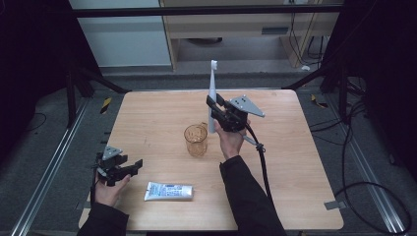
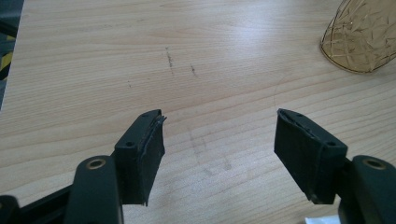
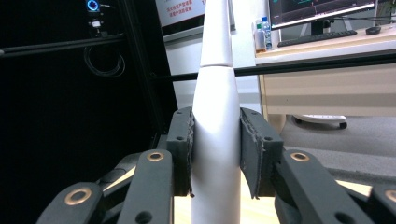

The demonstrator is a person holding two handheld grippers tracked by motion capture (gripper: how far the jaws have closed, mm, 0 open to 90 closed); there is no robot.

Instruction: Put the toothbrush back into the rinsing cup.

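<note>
Right claw (image 1: 215,112) clamps toothbrush (image 1: 212,93) upright, bristles up, handle end just above and right of cup (image 1: 196,140). Left claw (image 1: 129,166) wide, holding nothing, low over counter (image 1: 295,162) left of cup; tube (image 1: 168,191) lies near of cup, untouched. Likely step: stand brush in cup. Next: shift left over the rim, lower, release.

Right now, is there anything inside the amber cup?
The cup looks empty in the high view; its patterned glass blurs the very bottom. The toothbrush is upright beside and above it, clamped in the right gripper, not inside.
</note>
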